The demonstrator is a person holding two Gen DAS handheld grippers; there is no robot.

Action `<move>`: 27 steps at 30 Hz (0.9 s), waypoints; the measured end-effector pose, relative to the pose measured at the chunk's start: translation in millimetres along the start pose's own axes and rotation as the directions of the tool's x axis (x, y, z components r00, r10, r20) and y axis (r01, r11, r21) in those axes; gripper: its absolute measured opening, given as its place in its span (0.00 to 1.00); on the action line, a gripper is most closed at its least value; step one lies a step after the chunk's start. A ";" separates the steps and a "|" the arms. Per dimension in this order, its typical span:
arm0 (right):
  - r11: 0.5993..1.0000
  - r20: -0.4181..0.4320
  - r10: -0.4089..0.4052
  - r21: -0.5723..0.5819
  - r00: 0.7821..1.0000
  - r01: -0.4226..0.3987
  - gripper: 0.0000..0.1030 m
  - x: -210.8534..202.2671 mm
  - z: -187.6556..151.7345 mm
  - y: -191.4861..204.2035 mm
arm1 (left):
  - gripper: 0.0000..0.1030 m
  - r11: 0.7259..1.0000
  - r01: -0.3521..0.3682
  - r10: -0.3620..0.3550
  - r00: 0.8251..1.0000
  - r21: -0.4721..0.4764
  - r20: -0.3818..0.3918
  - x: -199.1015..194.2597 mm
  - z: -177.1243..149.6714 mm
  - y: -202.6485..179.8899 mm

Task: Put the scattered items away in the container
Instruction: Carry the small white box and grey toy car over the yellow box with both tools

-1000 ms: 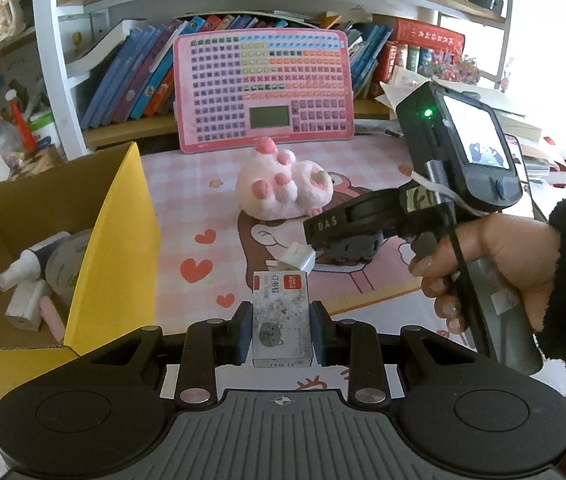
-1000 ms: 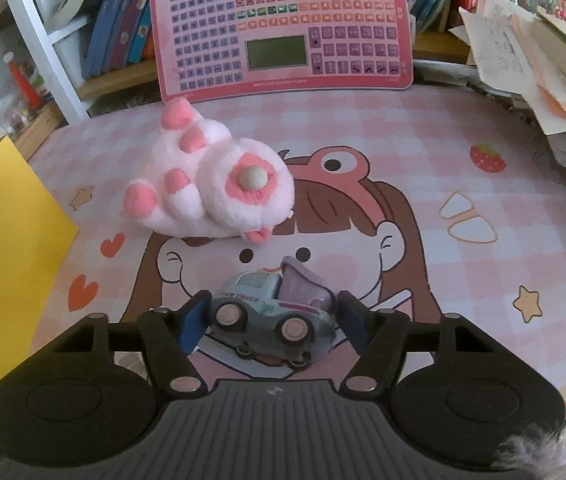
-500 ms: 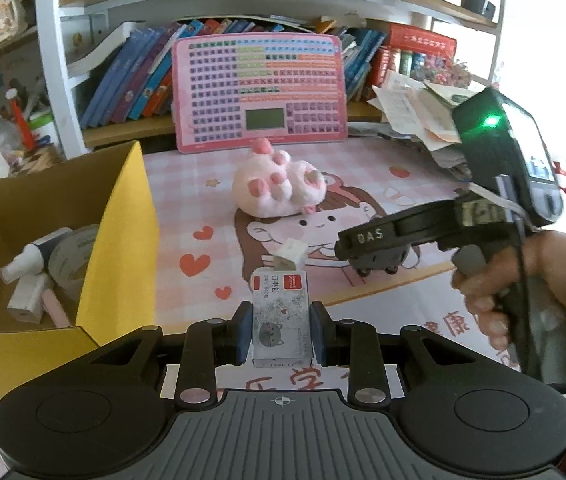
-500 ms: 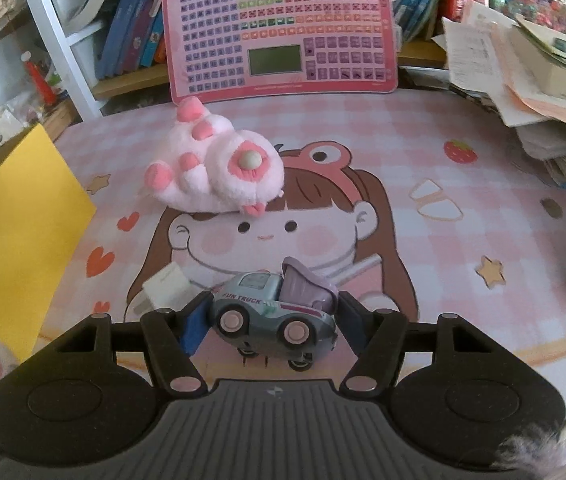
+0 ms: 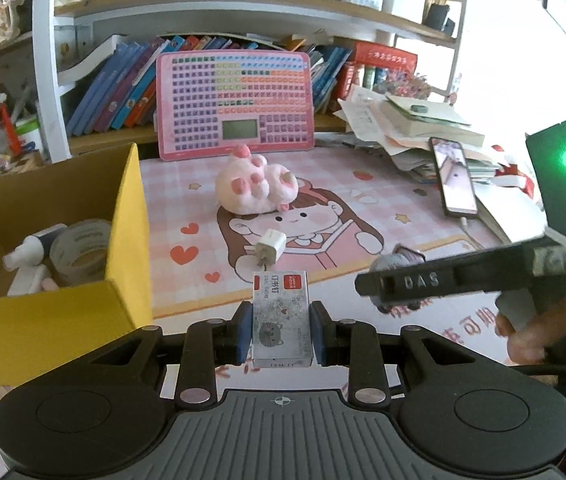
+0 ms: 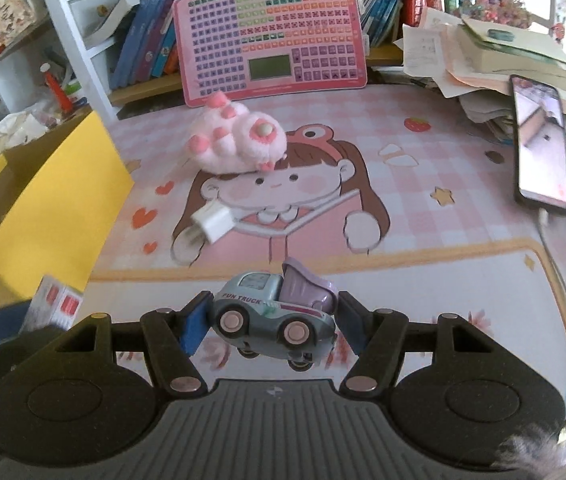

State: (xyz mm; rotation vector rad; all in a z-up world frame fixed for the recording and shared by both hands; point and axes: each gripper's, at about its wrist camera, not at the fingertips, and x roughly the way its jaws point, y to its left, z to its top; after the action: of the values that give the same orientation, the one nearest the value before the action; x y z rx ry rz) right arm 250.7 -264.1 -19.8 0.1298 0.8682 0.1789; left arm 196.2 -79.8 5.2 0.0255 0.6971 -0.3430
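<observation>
Tabletop [image 6: 443,280] is covered by a pink checked cartoon mat [image 6: 423,168]. Lying directly on it: pink plush toy [image 6: 235,140] mid-mat, white charger plug [image 6: 213,220] nearer the camera, yellow cardboard box [image 5: 123,240] at left edge, phone [image 6: 541,144] at right against a paper stack [image 6: 483,60]. Pink keypad board [image 6: 271,36] is propped at the back.

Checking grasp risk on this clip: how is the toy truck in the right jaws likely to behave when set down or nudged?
The toy truck has free wheels, so it will probably roll if released on the flat mat. Its body looks hard and smooth, so possibly slippery. The raised purple bed could catch on the box wall.
</observation>
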 end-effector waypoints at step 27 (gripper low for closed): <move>0.994 0.073 -0.105 0.026 0.992 0.104 0.62 -96.1 -109.3 127.7 | 0.28 0.997 0.065 -0.064 0.997 -0.034 0.034 -121.6 -82.9 95.2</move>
State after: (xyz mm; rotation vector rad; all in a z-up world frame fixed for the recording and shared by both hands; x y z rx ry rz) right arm 92.8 -154.9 5.6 0.1104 0.8013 0.0664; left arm 88.0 58.0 9.9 -0.0360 0.6726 -0.3921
